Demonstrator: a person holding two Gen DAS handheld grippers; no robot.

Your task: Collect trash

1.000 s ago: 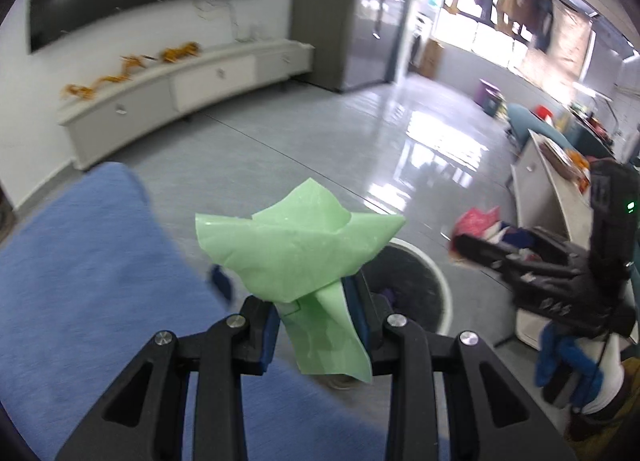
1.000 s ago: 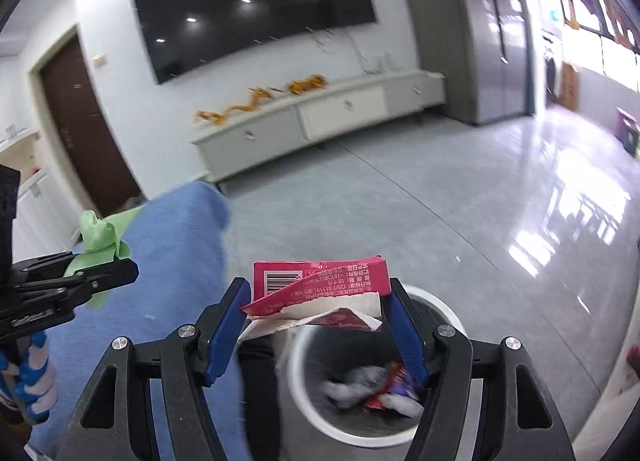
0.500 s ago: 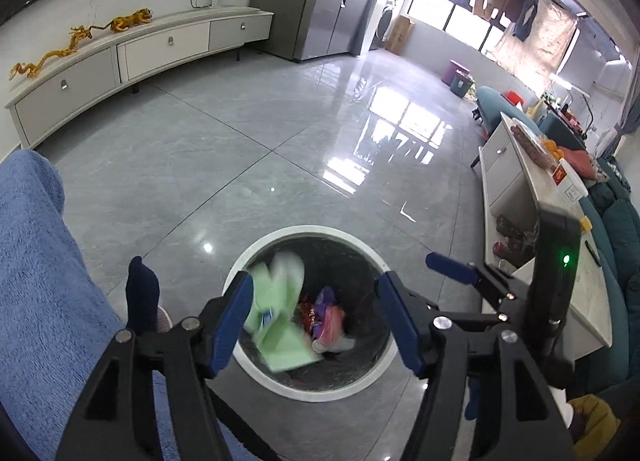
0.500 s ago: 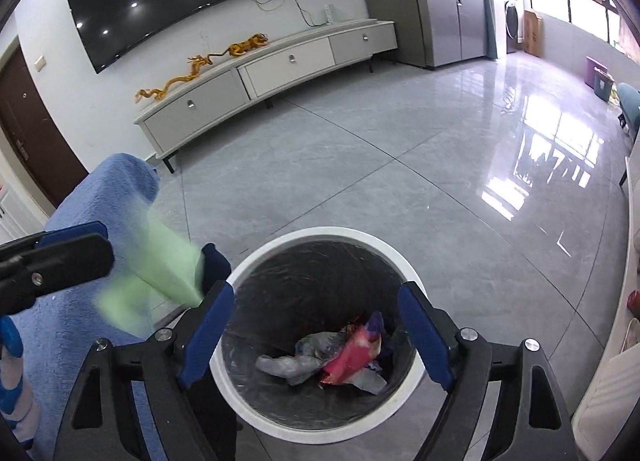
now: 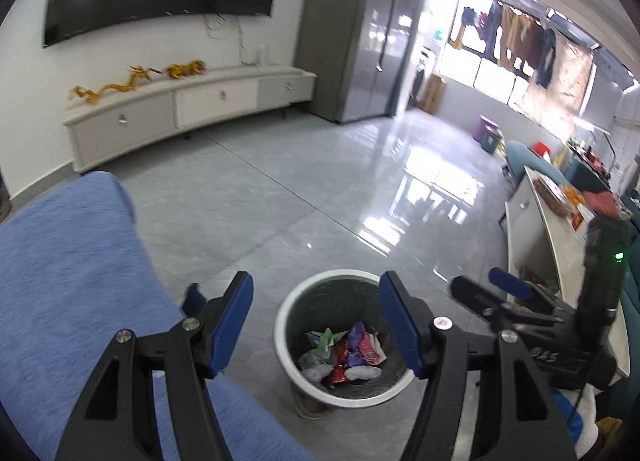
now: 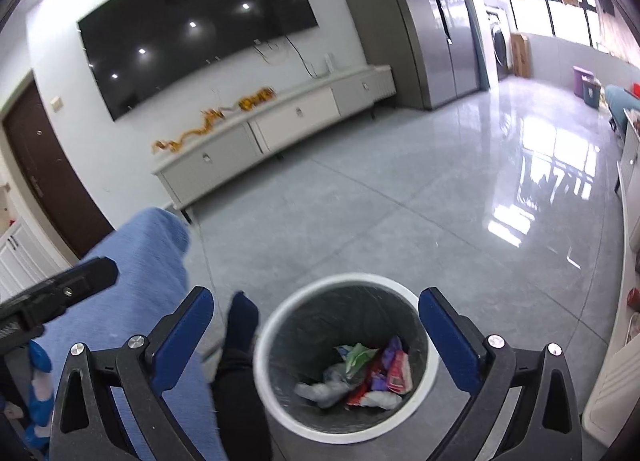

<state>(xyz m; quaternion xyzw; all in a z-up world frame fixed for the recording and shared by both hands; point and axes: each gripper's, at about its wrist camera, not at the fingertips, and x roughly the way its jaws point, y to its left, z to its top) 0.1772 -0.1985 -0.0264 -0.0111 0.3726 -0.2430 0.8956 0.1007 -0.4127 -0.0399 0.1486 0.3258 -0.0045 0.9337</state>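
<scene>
— Where's the trash?

— In the bin [image 6: 344, 365], a round one with a white rim, standing on the grey tiled floor [image 6: 400, 221]. At its bottom lies a heap of wrappers [image 6: 360, 377]: green, red, purple and crumpled white.

— And the grippers?

— Both hang above it. The left gripper [image 5: 316, 321] has its blue pads apart with nothing between them. The right gripper [image 6: 316, 329] is opening, jaws very wide, also holding nothing; the bin shows through the gap.

— What's beside the bin?

— A foot in a dark sock [image 6: 240, 325] just left of it, then a blue cloth [image 6: 152, 261]. Farther off, a low white cabinet [image 6: 280, 133] stands under a wall-mounted TV [image 6: 192, 29].
</scene>
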